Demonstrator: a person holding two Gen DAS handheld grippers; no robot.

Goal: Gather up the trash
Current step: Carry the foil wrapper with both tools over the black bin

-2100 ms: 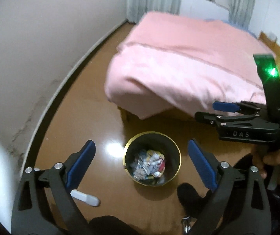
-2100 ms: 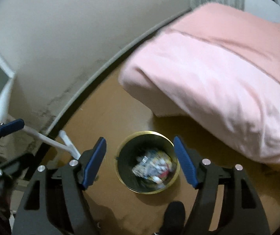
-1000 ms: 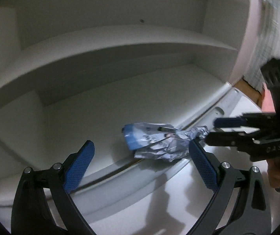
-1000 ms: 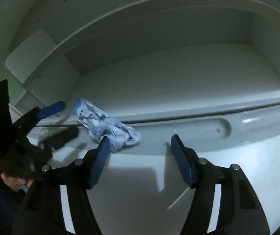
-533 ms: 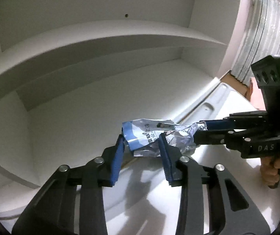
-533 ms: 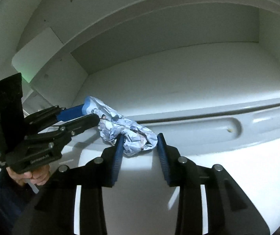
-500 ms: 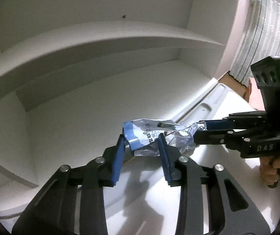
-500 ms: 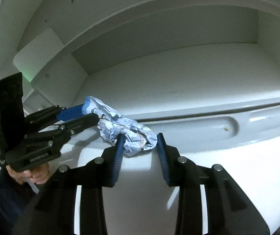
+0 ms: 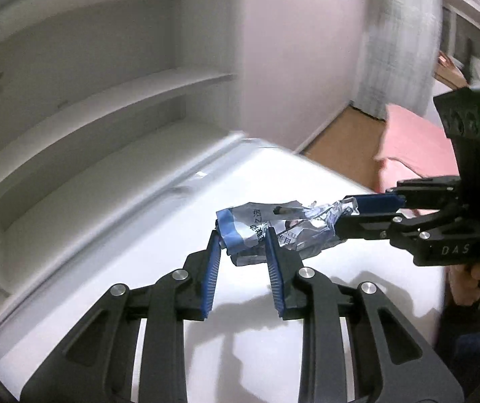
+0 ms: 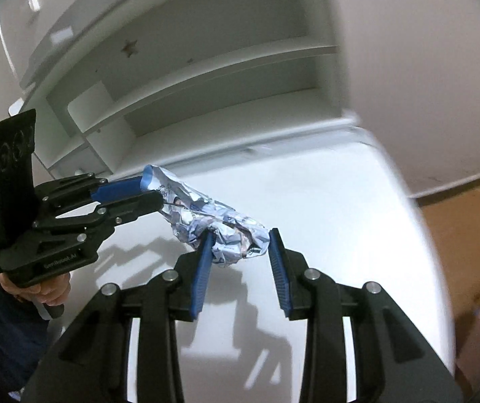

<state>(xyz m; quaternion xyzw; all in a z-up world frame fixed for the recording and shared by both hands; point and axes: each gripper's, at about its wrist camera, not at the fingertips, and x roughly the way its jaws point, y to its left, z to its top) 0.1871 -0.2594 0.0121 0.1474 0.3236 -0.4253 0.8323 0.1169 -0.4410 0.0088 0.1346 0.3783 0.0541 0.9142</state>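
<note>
Shelf unit (image 9: 82,124): white, open-fronted, several tiers; fills the background of both wrist views.
Desk surface (image 9: 240,352): white and glossy, in front of the shelf unit; carries the shadows of both tools.
Floor (image 9: 340,144): brown wood, seen past the far edge of the desk.
Bedding (image 9: 418,147): pink, at the right of the left wrist view.
Right gripper (image 10: 238,233): blue pads pinching the crumpled end of the wrapper; a hand (image 9: 475,278) holds its handle.
Left gripper (image 9: 241,233): jaws closing, blue pads pressed on the blue-banded end of the wrapper; a hand (image 10: 38,288) in a dark sleeve holds its handle.
Wrapper (image 9: 273,226): crinkled silver-and-blue foil packet with printing, stretched between the two grippers and held in the air above the desk surface.
</note>
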